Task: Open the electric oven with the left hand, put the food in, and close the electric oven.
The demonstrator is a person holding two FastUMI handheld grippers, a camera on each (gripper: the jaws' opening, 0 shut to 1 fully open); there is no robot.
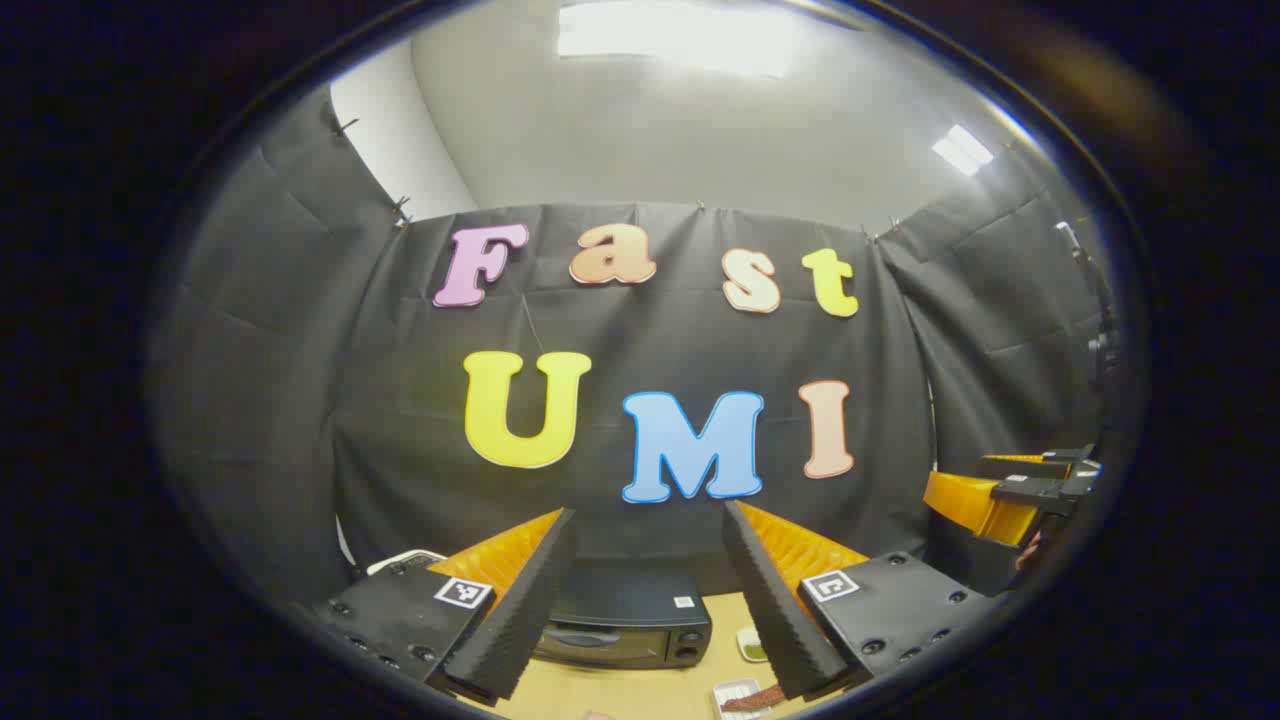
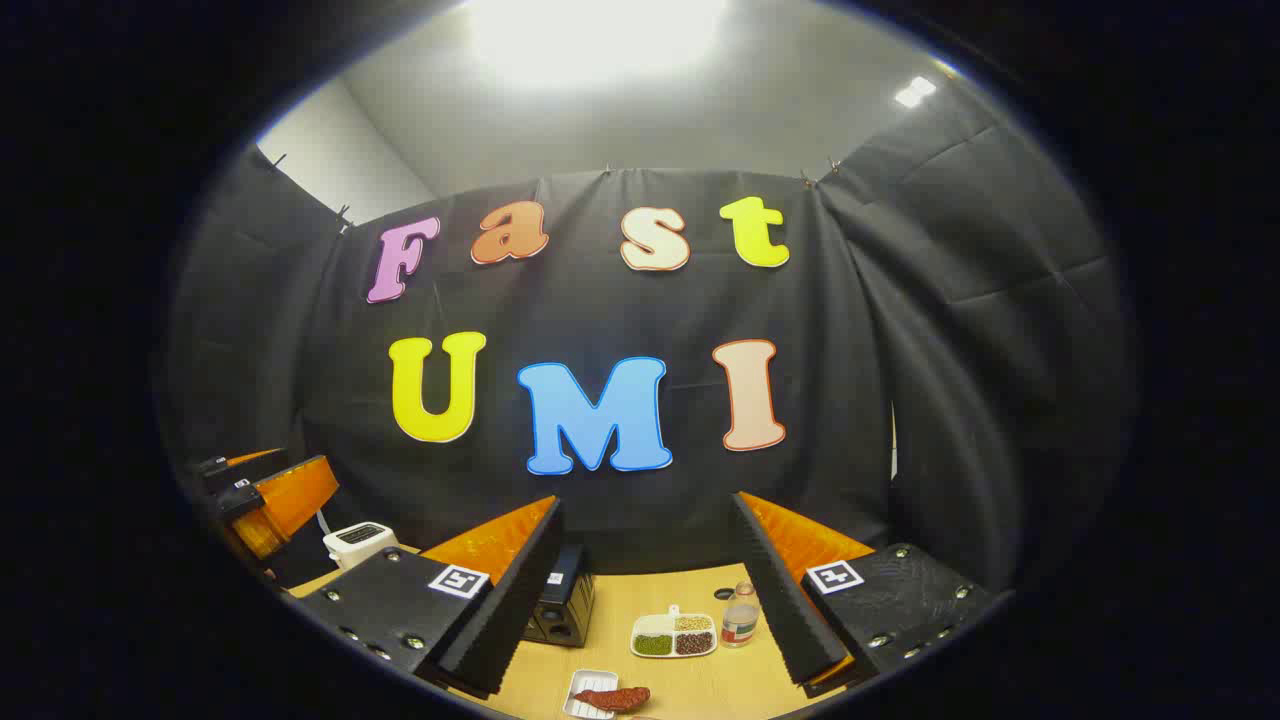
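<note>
— Since the electric oven point(image 1: 622, 628) sits shut on the table point(image 2: 700, 680), why hold both tongs high?
— I judge I haven't started. My left gripper point(image 1: 648, 600) is wide open and empty, aimed over the oven.
— And the food?
— On its white tray point(image 2: 590, 695), near my open, empty right gripper point(image 2: 648, 600).

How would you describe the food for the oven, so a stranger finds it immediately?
On the wooden table, right of the black electric oven, lie two white dishes. The nearer small tray carries one reddish-brown strip of food; the divided plate behind holds loose beans instead.
</note>
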